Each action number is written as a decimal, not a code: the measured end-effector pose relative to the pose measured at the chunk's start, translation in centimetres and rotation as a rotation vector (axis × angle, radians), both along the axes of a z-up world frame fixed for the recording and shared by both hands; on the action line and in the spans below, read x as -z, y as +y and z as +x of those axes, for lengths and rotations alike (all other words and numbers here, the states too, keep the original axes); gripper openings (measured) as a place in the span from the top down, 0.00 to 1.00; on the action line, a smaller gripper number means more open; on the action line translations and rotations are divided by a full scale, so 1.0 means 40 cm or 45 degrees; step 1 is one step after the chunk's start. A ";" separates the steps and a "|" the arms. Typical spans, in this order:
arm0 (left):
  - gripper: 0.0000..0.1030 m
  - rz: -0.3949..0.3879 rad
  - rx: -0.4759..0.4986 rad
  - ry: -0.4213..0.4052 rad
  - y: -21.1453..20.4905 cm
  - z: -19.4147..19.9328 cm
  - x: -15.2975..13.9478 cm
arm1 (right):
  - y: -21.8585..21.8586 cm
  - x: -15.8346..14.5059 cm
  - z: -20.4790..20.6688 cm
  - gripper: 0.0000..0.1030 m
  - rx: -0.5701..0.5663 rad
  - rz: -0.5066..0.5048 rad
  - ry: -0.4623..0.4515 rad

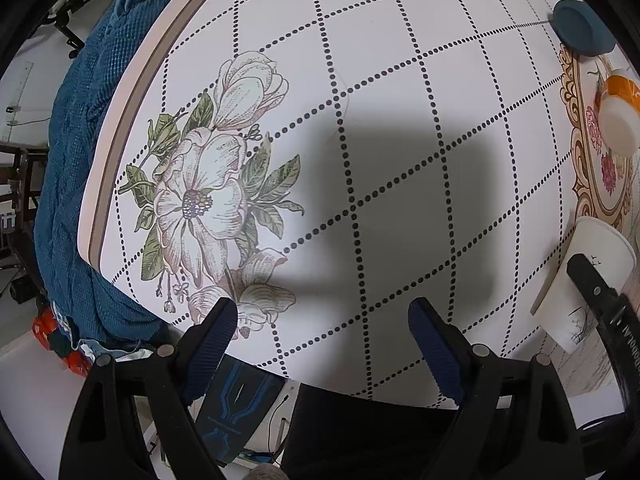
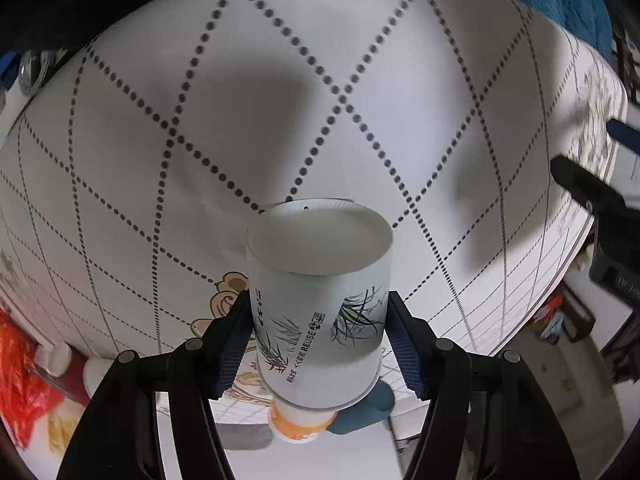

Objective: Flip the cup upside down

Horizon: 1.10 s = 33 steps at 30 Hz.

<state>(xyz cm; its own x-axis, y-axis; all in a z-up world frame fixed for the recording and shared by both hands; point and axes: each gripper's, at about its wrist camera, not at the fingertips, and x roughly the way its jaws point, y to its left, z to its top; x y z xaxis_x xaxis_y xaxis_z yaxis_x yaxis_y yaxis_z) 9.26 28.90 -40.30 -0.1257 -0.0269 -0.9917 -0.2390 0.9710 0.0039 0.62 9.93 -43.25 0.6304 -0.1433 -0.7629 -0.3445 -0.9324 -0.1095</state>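
Observation:
A white paper cup [image 2: 320,300] with grey grass print is clamped between my right gripper's [image 2: 318,340] pads, held above the tablecloth with its flat bottom end facing away from the camera. It also shows in the left wrist view [image 1: 588,280] at the right edge, tilted, with one right finger [image 1: 600,292] across it. My left gripper [image 1: 324,344] is open and empty, low over the near table edge.
The table [image 1: 400,100] has a white cloth with dotted diamonds and a flower print [image 1: 208,200]. A teal lid [image 1: 580,28] and an orange-white bottle [image 1: 618,116] lie at far right. A blue cloth [image 1: 80,160] hangs at left. The left gripper shows blurred at right [image 2: 592,196].

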 end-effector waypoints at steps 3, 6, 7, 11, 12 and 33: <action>0.15 -0.002 0.003 0.001 -0.003 0.015 0.001 | 0.036 -0.007 0.037 0.35 0.178 0.017 0.015; 0.15 0.001 0.010 0.000 0.001 0.028 -0.001 | 0.071 -0.016 0.081 0.35 0.350 0.050 0.013; 0.15 0.001 0.012 -0.001 -0.002 0.031 -0.003 | 0.080 -0.019 0.100 0.35 0.414 0.060 0.014; 0.15 0.006 0.021 -0.010 -0.002 0.042 -0.016 | 0.111 -0.032 0.168 0.36 0.701 0.088 0.024; 0.15 0.007 0.023 -0.012 -0.005 0.044 -0.019 | 0.120 -0.035 0.185 0.36 0.770 0.096 0.025; 0.15 0.024 0.122 -0.047 -0.068 0.129 -0.070 | -0.063 -0.043 0.506 0.36 2.321 0.123 0.068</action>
<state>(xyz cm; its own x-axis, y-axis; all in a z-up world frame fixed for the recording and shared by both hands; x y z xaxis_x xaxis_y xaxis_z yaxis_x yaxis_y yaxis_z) 14.44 26.16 -37.51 -0.0899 0.0019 -0.9959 -0.1456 0.9892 0.0151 20.84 7.43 -41.53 -0.2670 -0.5047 -0.8210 -0.8125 0.5760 -0.0899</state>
